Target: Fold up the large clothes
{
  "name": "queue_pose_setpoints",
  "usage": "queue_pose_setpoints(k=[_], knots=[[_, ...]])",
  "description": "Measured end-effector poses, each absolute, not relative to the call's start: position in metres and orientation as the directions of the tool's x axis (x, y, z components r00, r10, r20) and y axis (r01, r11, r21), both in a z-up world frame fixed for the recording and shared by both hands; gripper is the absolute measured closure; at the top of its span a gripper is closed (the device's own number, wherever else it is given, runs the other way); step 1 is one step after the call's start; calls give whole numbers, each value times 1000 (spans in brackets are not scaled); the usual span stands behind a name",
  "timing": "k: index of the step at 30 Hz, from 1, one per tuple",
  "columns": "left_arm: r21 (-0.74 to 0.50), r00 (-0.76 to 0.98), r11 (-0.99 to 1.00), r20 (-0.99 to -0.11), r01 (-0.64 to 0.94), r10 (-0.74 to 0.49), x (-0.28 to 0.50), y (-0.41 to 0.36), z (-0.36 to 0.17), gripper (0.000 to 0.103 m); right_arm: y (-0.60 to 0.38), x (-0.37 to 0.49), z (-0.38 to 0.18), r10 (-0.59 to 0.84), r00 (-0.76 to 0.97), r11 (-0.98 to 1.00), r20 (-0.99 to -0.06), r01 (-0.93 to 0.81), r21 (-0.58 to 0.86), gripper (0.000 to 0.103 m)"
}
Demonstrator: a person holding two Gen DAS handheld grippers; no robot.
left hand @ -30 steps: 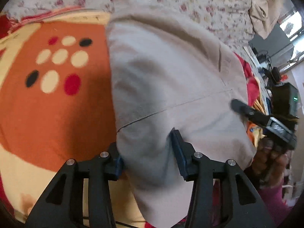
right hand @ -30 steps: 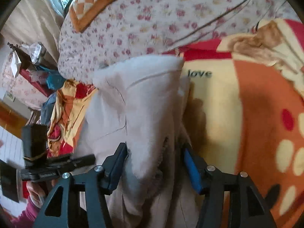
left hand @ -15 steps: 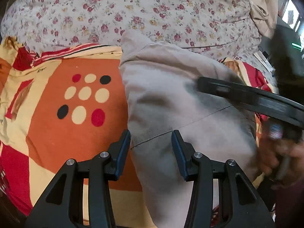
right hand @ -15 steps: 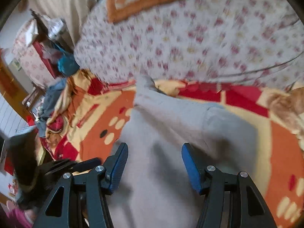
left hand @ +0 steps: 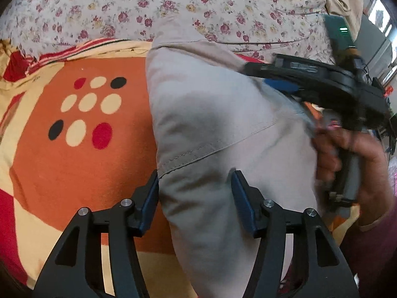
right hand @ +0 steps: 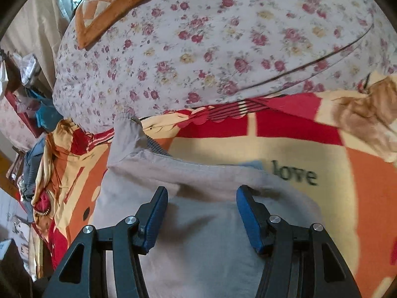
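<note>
A beige folded garment point(left hand: 213, 114) lies on an orange, red and cream blanket point(left hand: 74, 154). My left gripper point(left hand: 194, 181) is open, its jaws wide apart over the garment's near left edge, holding nothing. My right gripper point(right hand: 202, 196) is open above the garment point(right hand: 198, 243), near its folded top edge. In the left wrist view the right gripper point(left hand: 280, 77), held by a hand point(left hand: 357, 159), hovers over the garment's right side.
A floral quilt point(right hand: 211, 49) bulges behind the blanket. An orange checked cushion point(right hand: 111, 2) lies on it. Piled clothes and clutter point(right hand: 32, 154) sit off the bed's left side. The word "love" point(right hand: 295, 173) is printed on the blanket.
Both grippers let go of the garment and opened. It now lies folded on the blanket. The right gripper swung over the garment's right side.
</note>
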State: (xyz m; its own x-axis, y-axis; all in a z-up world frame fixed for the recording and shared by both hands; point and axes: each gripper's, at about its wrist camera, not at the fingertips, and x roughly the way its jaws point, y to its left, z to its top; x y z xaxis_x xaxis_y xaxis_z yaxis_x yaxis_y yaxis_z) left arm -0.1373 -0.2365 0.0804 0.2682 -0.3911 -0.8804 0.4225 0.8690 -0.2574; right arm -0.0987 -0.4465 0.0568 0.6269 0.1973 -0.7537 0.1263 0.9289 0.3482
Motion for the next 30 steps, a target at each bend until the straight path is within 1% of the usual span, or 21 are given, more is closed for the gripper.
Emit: queue_pose_setpoints(k=[4,7,9,12,13,16,19,22,23,25,28,30], knots=[[-241,282,876,-882,417,-377,-142,-236,78,46,-445,-140,83,195,620,953,-760,64,297,47],[-243,286,881,-882,407,-375,-143,-235,78,45,-439,-174,89,198,620,966,-759,7,258,47],[-234,293,884,-883,405,-368,-145,-236,78,43,-435,-196,81,171,608,978,-775,-10,208,47],[-213,311,890,-883,402,-352,-150,-239,78,41,-434,-212,57,63,585,996,-809,13,87,47],[-207,318,892,-882,403,-348,-151,-240,78,41,-435,-214,53,48,589,997,-807,21,75,47],[-179,348,900,-878,397,-328,-157,-241,82,40,-450,-224,48,80,599,987,-797,64,147,47],[-158,370,909,-876,385,-308,-163,-239,85,40,-450,-235,60,45,607,991,-793,75,113,47],[-132,402,918,-869,374,-289,-170,-236,90,40,-446,-251,79,54,638,988,-768,75,132,46],[-130,407,918,-867,374,-288,-173,-236,92,40,-443,-256,85,61,651,987,-756,76,145,44],[-122,425,919,-859,374,-286,-178,-235,96,40,-437,-264,93,70,668,984,-740,75,160,31],[-91,466,924,-842,372,-270,-188,-233,105,40,-422,-276,100,56,697,986,-715,73,148,29],[-87,486,928,-832,364,-268,-192,-229,110,40,-415,-279,102,48,702,987,-711,76,142,26]])
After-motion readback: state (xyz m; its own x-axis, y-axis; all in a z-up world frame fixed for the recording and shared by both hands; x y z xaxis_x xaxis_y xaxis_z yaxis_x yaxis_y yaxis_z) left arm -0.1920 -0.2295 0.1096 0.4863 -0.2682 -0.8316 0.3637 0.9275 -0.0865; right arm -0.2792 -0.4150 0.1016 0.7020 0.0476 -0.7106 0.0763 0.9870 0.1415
